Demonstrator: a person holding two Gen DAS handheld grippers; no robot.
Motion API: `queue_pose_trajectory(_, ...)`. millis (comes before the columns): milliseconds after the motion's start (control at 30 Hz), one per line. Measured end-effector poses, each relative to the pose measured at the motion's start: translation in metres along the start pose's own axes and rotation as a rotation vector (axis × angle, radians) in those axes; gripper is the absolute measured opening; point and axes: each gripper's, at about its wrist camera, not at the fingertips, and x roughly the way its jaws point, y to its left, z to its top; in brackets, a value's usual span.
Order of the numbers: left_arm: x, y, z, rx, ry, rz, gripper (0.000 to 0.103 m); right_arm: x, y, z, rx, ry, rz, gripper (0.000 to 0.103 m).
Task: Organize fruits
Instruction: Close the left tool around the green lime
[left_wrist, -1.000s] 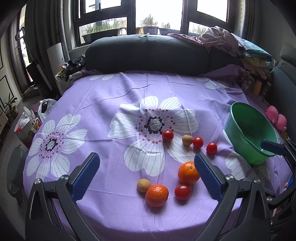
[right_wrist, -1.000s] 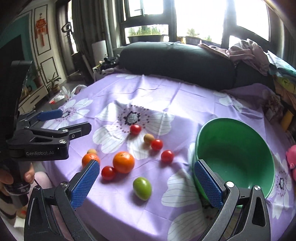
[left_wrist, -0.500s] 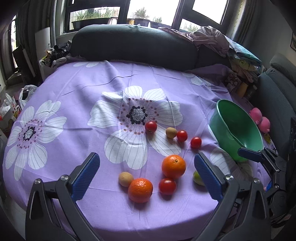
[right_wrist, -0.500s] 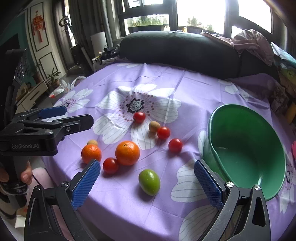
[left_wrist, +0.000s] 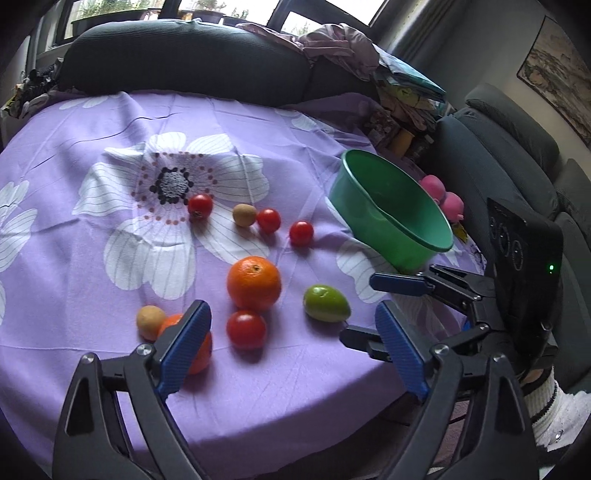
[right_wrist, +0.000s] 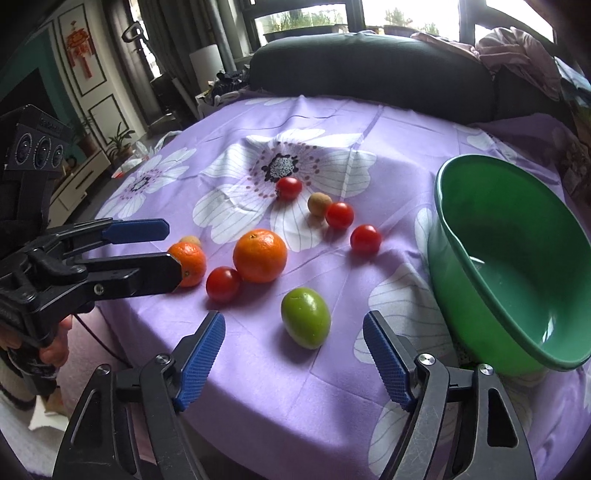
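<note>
Fruits (right_wrist: 260, 255) all lie loose on the bench (right_wrist: 332, 387) near its front edge; green bowl (right_wrist: 517, 258) at right edge is empty, so nothing sorted yet. Right hand-held gripper (right_wrist: 293, 354) spread, jaws just closing around green fruit (right_wrist: 306, 317), not touching. Left hand-held gripper (left_wrist: 291, 347) spread, jaws just closing, empty.

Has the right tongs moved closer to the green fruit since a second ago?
Yes. In the right wrist view the green fruit now sits larger and nearer the right tongs, which have come down toward it. Their jaws have just been closing, nothing between them yet.
</note>
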Motion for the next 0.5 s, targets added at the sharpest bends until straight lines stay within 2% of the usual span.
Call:
queue_pose_trajectory(100, 0.015, -0.011, 0.002, 0.017, 0.044, -0.067, 0.084, 0.005, -0.003, -0.003, 0.010, 0.010, 0.011, 0.074)
queue_pose_trajectory(167, 0.026, -0.016, 0.004, 0.022, 0.078, -0.088, 0.076, 0.009, -0.003, -0.005, 0.004, 0.015, 0.022, 0.070)
queue_pose_trajectory(233, 0.038, -0.020, 0.006, 0.026, 0.109, -0.084, 0.075, 0.013, -0.004, -0.006, -0.003, 0.024, 0.027, 0.058)
queue_pose_trajectory(400, 0.062, -0.019, 0.010, 0.017, 0.177, -0.067, 0.074, 0.020, -0.008, -0.008, -0.012, 0.033, 0.035, 0.056)
queue_pose_trajectory(467, 0.069, -0.019, 0.011, 0.018, 0.195, -0.075, 0.063, 0.023, -0.010, -0.007, -0.014, 0.039, 0.043, 0.052)
queue_pose_trajectory(500, 0.072, -0.019, 0.011, 0.019, 0.204, -0.067, 0.063, 0.024, -0.011, -0.007, -0.016, 0.038, 0.047, 0.051)
